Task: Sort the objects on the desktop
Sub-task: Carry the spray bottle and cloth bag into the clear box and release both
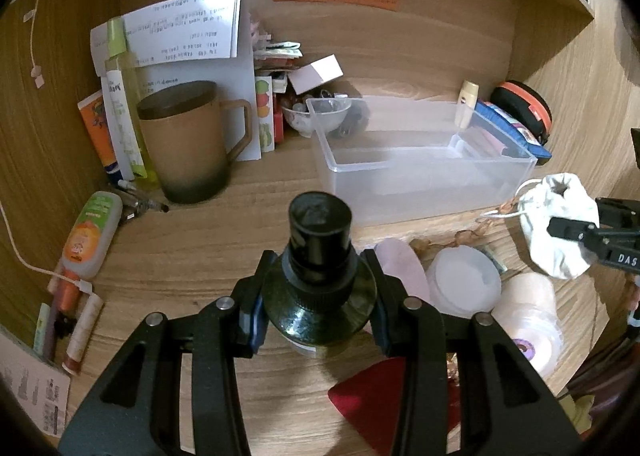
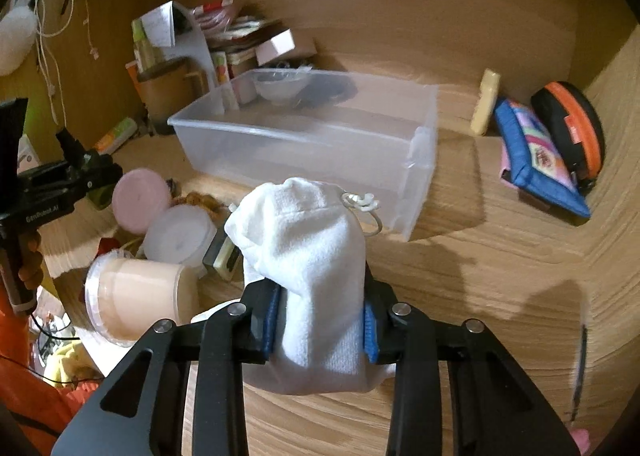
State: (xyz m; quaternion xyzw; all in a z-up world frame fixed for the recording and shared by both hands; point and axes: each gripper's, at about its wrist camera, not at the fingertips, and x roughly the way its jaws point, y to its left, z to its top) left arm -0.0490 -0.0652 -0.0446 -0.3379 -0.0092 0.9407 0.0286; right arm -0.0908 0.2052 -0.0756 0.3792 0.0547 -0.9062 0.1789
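Observation:
My left gripper (image 1: 318, 310) is shut on a dark green bottle (image 1: 320, 280) with a black cap, held above the wooden desk in front of the clear plastic bin (image 1: 420, 172). My right gripper (image 2: 318, 330) is shut on a white drawstring pouch (image 2: 312, 268), held above the desk in front of the same bin (image 2: 312, 136). The pouch and right gripper also show at the right of the left wrist view (image 1: 556, 224). The left gripper shows at the left edge of the right wrist view (image 2: 80, 176).
A brown mug (image 1: 192, 148), tubes and papers stand at the back left. A pink lid (image 2: 140, 200), white jar (image 2: 178, 236) and peach jar (image 2: 136, 296) lie left of the pouch. A blue pouch (image 2: 536, 160) and an orange-black case (image 2: 572, 128) lie right.

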